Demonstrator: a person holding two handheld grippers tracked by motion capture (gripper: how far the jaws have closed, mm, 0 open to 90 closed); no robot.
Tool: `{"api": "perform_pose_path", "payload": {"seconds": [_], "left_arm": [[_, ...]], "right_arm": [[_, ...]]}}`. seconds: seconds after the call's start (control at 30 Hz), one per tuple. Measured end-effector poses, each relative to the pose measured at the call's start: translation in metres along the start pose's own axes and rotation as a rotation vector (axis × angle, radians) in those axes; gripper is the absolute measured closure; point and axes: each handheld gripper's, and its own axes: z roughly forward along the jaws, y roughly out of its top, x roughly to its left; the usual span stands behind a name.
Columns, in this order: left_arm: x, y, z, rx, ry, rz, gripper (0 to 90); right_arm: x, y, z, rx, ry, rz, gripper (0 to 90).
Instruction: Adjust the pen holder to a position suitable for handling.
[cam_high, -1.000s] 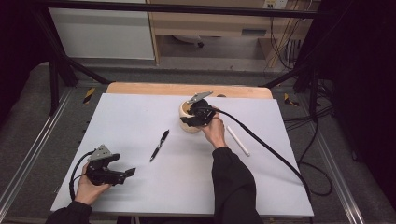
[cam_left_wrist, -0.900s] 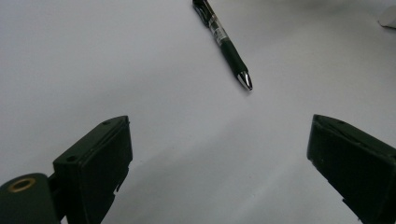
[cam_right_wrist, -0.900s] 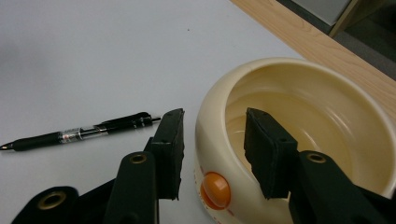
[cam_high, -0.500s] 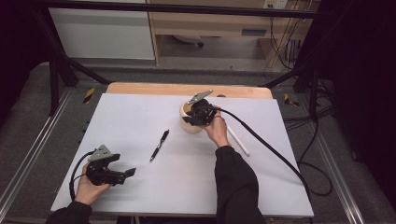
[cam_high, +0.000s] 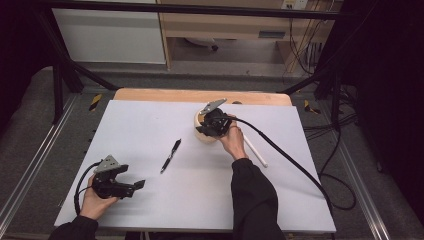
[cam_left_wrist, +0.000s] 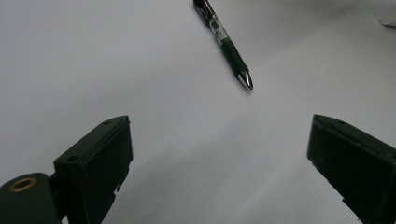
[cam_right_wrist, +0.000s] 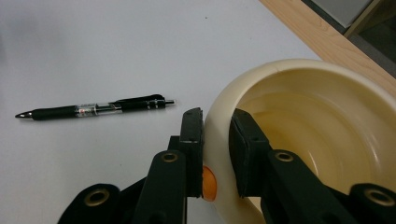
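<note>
Cream bowl (cam_right_wrist: 299, 135), cut off at right, has its rim pinched by the right tongs (cam_right_wrist: 215, 140) after closing; left tongs (cam_left_wrist: 219, 158) stand spread.

A white-topped bench (cam_high: 150, 125) stood on grey floor (cam_high: 30, 125); behind it, at upper centre, were a white cabinet (cam_high: 110, 35) and wooden shelving (cam_high: 225, 25).

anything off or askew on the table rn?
Nothing spilled or broken. The cream bowl sits upright, its wall pinched by the right gripper, whose jaws have just been closing. Black pen and white stick lie loose. Left gripper open.
</note>
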Motion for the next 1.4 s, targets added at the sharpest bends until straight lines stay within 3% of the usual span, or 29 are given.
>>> {"api": "perform_pose_path", "payload": {"seconds": [0.33, 0.57, 1.0, 1.4], "left_arm": [[0.0, 0.0, 0.0, 0.001, -0.001, 0.001, 7.0], [0.0, 0.0, 0.0, 0.003, 0.003, 0.001, 7.4], [0.0, 0.0, 0.001, 0.007, 0.005, 0.003, 7.4], [-0.001, 0.0, 0.001, 0.013, 0.008, 0.013, 7.5]], "right_arm": [[0.005, 0.006, -0.02, -0.004, 0.018, -0.023, 77.0], [0.019, 0.007, -0.033, 0.002, 0.047, -0.053, 76.9], [0.044, 0.005, -0.044, 0.026, 0.096, -0.09, 77.0], [0.067, -0.003, -0.045, 0.058, 0.149, -0.088, 77.1]]}}
